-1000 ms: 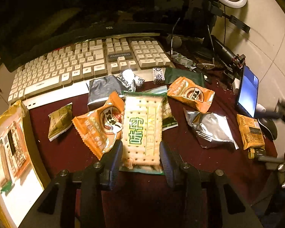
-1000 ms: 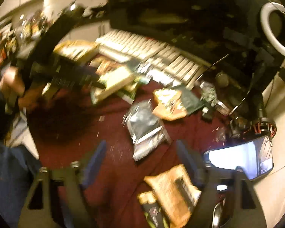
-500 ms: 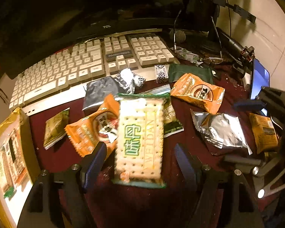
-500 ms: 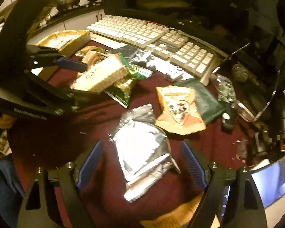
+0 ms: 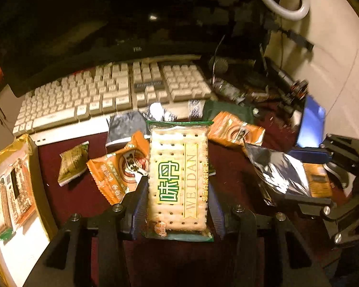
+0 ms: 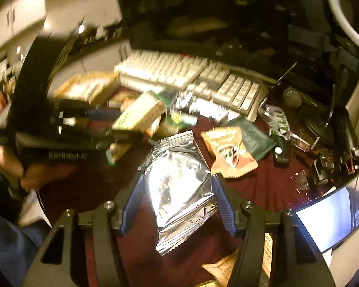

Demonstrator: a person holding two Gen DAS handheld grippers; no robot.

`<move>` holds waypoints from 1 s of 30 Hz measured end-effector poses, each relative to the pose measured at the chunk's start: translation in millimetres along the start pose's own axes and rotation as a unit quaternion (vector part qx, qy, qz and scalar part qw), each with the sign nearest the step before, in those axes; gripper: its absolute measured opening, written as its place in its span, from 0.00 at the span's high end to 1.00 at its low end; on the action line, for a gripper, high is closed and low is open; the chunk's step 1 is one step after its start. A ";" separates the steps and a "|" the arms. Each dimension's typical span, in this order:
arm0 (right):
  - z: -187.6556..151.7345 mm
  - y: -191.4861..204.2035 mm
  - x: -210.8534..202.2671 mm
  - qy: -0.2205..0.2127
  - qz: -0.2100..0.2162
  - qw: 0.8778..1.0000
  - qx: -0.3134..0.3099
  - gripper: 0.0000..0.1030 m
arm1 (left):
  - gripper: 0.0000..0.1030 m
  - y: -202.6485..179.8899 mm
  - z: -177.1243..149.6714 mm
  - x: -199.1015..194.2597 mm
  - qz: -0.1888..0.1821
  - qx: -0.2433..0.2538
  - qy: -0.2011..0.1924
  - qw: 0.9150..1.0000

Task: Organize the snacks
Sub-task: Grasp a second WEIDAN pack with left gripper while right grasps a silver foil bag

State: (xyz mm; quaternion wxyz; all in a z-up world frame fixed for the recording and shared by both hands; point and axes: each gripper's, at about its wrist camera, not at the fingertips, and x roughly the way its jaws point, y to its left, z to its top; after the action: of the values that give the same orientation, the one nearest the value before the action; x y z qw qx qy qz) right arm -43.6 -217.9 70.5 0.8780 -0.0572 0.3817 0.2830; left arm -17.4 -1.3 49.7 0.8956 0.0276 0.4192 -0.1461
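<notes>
In the left wrist view, a flat rectangular clear-wrapped cracker pack with green lettering (image 5: 178, 179) is being clamped between the left tongs (image 5: 178, 191), whose jaws have just been closing, above the dark red surface (image 5: 66, 198). In the right wrist view, a crinkled silver foil pouch (image 6: 179, 186) is being pinched between the right tongs (image 6: 177, 186), an orange packet (image 6: 227, 150) lying just beyond.

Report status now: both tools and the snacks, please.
Left tool shut on cracker pack. Right tool shut on silver bag. Other snacks lie scattered; nothing blocks.

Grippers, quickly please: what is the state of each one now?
Left gripper: closed on the cracker pack.
Right gripper: closed on the silver foil packet.
</notes>
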 end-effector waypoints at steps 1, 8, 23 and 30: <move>1.8 -2.6 -1.5 -0.011 -0.001 1.000 0.017 0.44 | 0.52 -0.1 0.2 -4.3 -0.001 -0.002 -0.005 1.000; 9.2 -17.0 7.4 -0.044 -0.043 0.989 0.137 0.44 | 0.52 9.5 1.2 -19.2 -0.008 -0.049 -0.036 0.998; 17.1 -0.1 10.7 -0.054 -0.028 0.989 0.138 0.44 | 0.52 28.8 -10.0 -29.4 0.001 -0.069 -0.037 0.997; 25.3 5.0 19.3 -0.053 -0.017 0.989 0.134 0.44 | 0.52 45.2 -8.5 -38.3 0.005 -0.081 -0.049 0.995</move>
State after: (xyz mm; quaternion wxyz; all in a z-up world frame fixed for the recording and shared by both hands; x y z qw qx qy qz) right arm -19.6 -197.0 75.3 0.9015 0.0691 0.3682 0.2169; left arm -34.0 52.5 70.0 0.9151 -0.0503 0.3851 -0.1087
